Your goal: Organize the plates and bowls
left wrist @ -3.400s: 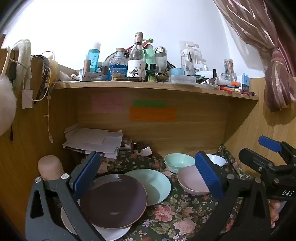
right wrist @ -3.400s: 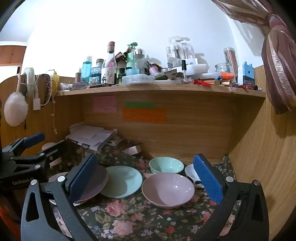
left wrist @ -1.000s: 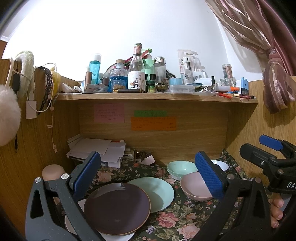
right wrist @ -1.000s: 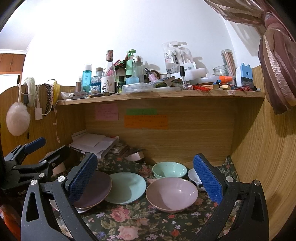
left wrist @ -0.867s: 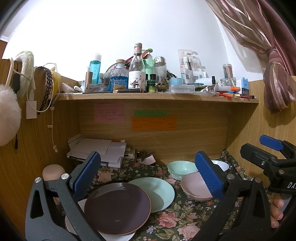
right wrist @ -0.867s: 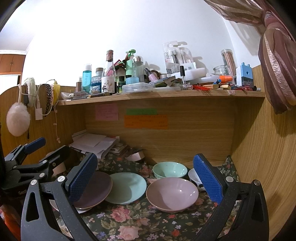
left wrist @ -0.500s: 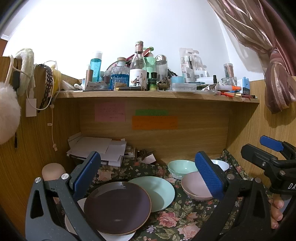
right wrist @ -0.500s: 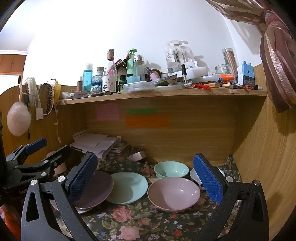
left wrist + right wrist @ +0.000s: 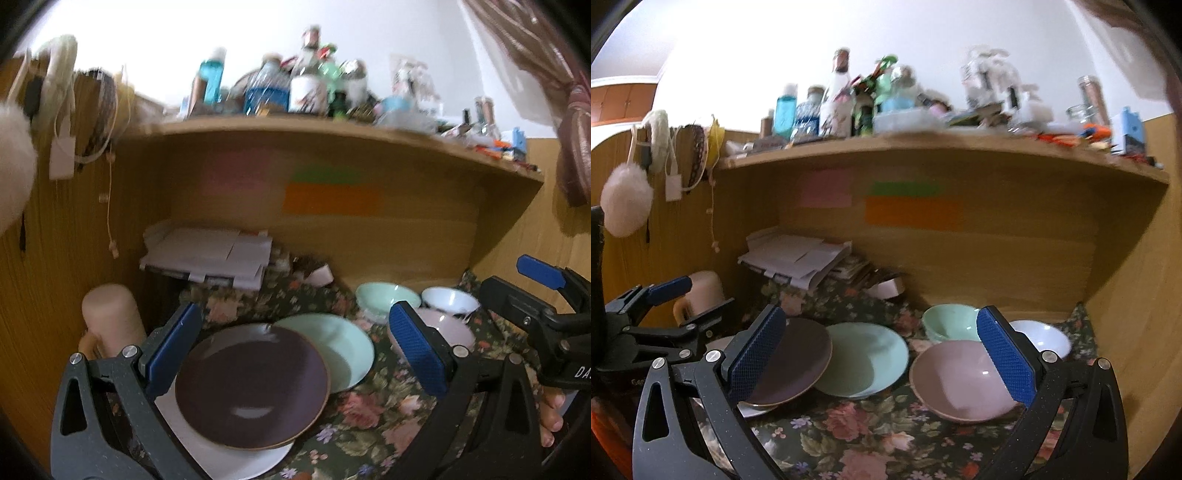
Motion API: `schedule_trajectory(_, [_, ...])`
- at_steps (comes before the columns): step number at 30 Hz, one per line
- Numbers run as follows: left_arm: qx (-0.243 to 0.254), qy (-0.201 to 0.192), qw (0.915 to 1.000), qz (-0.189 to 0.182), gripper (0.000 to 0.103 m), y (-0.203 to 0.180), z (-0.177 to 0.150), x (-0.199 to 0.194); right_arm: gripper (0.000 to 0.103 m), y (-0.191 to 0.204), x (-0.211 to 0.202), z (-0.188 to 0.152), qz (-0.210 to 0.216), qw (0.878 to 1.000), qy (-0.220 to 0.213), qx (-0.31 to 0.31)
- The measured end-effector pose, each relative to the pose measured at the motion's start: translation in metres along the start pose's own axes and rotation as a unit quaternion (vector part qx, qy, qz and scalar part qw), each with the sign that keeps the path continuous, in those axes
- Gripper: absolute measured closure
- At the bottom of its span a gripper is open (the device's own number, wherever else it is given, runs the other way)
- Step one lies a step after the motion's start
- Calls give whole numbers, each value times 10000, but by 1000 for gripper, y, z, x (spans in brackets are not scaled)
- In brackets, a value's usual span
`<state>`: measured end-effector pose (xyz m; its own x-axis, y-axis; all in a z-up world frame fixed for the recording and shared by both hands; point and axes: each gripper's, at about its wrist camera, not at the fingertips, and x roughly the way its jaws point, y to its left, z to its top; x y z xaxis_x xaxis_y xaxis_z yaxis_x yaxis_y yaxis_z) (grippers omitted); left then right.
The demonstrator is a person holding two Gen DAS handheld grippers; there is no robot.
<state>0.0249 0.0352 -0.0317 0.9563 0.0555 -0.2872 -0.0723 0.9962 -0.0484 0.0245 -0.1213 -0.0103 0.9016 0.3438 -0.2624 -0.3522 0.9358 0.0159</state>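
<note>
On the floral cloth a dark purple plate rests on a white plate and overlaps a mint green plate. To the right stand a pink bowl, a mint bowl and a white bowl. My left gripper is open, its jaws straddling the purple plate from just above. My right gripper is open too, hovering over the mint plate and pink bowl. Neither holds anything.
A wooden alcove wall closes the back and both sides, with a cluttered bottle shelf overhead. A stack of papers lies at the back left. A beige cylinder stands at the left wall.
Both grippers have dipped down and forward toward the dishes, and the views are blurred by motion. The dishes have not moved, and both grippers stay open.
</note>
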Motion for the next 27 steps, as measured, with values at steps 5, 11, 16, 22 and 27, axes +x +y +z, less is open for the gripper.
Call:
schedule_trajectory(5, [-53,478,9987,190,0,25,-15,24,0,6,29,-6,282,9990,346,-52])
schedule_trajectory(11, [-176,1091,9929,434,0,60,-33,49,0,18,69,-17,641,9930,974,-164])
schedule_trajectory(16, [-242,1441,9874,606,0,85,-47,63,7,30,100,-28,884,9854,1435,-245])
schedule_trajectory(22, [-560,1883,9787,598,16,109,-58,76,25,35,132,-38,1032,9753,1930,-311])
schedule_trajectory(27, [-782,2223,9708,450,18,119,-68,85,41,34,157,-47,1133,9665,2284,-306])
